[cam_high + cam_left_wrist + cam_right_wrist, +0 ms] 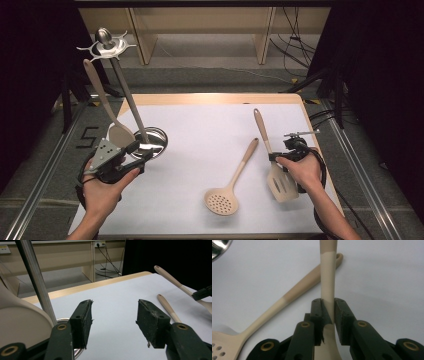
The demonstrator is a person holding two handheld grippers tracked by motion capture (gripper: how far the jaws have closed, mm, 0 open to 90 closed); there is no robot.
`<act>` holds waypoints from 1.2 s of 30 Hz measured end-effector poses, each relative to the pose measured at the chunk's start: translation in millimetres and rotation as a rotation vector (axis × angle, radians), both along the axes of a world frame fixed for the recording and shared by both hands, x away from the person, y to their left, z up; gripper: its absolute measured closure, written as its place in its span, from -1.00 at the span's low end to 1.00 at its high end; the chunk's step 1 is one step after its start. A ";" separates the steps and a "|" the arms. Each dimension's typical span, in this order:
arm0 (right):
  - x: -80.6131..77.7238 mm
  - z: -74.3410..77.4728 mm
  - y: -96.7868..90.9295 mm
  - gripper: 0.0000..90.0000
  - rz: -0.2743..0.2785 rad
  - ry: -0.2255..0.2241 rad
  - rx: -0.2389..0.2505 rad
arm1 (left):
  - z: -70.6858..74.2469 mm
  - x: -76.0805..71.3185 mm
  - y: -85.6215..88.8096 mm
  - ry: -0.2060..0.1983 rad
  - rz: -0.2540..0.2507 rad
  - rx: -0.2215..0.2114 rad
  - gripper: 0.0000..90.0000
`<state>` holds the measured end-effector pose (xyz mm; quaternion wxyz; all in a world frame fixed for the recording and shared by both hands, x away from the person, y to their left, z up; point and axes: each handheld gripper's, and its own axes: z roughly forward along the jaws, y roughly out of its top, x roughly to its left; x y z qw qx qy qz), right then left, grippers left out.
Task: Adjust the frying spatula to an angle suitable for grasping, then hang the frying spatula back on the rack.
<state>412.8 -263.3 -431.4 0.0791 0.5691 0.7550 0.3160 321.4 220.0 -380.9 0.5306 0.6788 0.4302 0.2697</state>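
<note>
Beige slotted turner (pixel 281 184) clamped, right tongs (pixel 274 156) | handle tilted up

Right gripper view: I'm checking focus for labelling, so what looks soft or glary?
Right gripper view: slotted turner handle crisp at the pads, blurred at top; steel base glares. Left gripper view: near spoon bowl is blurred.

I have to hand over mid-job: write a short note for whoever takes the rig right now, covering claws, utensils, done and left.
Right claw: shut on the slotted turner, gripping its neck; handle points away from you.
Left claw: open, holding nothing, beside the rack base.
Rack: one beige spoon looks already hung on it.
Skimmer: lies loose on the white table, between the claws.
Left, probably: hang the turner, then fetch the skimmer.
</note>
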 end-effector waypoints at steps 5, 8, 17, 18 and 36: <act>-10.3 6.8 3.4 0.75 0.020 -0.086 0.020 | -0.1 0.1 -0.2 0.001 -0.002 0.001 0.00; -16.1 11.9 3.6 0.75 0.060 -0.179 0.066 | 0.3 0.2 -0.4 0.002 -0.004 -0.001 0.00; -35.2 31.1 12.9 0.75 0.088 -0.306 0.136 | 4.0 2.2 -3.7 -0.010 -0.011 -0.010 0.00; -36.4 32.3 14.1 0.75 0.087 -0.335 0.128 | 4.1 2.2 -3.8 -0.010 -0.011 -0.011 0.00; -63.8 51.6 44.2 0.75 0.131 -0.453 0.172 | 19.2 4.2 -25.5 -0.029 -0.082 -0.064 -0.01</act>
